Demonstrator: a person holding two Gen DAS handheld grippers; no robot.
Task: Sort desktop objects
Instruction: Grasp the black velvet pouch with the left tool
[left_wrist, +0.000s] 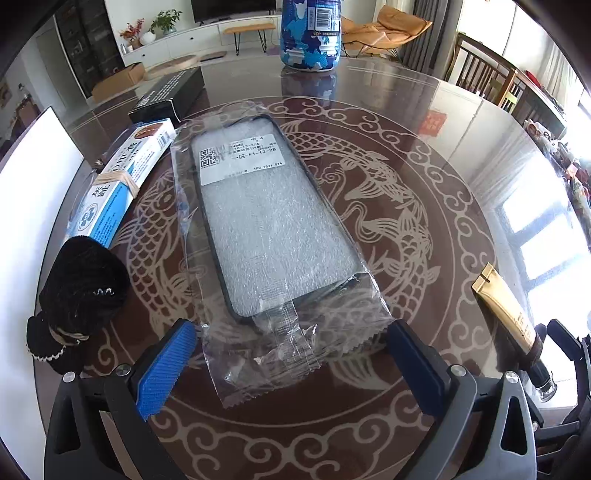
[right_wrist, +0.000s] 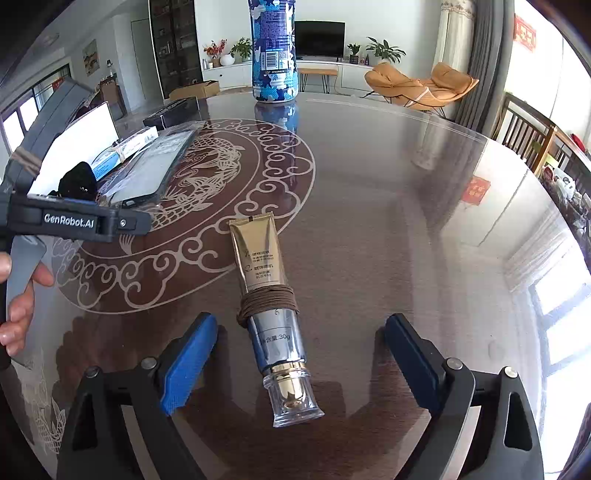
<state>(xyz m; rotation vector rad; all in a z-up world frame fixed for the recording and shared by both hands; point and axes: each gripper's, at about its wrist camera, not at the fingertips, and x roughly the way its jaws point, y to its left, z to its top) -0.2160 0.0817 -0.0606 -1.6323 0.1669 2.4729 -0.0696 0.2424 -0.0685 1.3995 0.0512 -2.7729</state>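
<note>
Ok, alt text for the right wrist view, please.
A gold and silver cosmetic tube with a clear cap, wound with brown cord, lies on a glass-topped patterned table between the open fingers of the right tool, untouched. At left a hand holds the left tool over a bagged phone case; a blue bottle stands behind.

The blue patterned bottle (left_wrist: 309, 35) is cut off at the top edge in both views.
</note>
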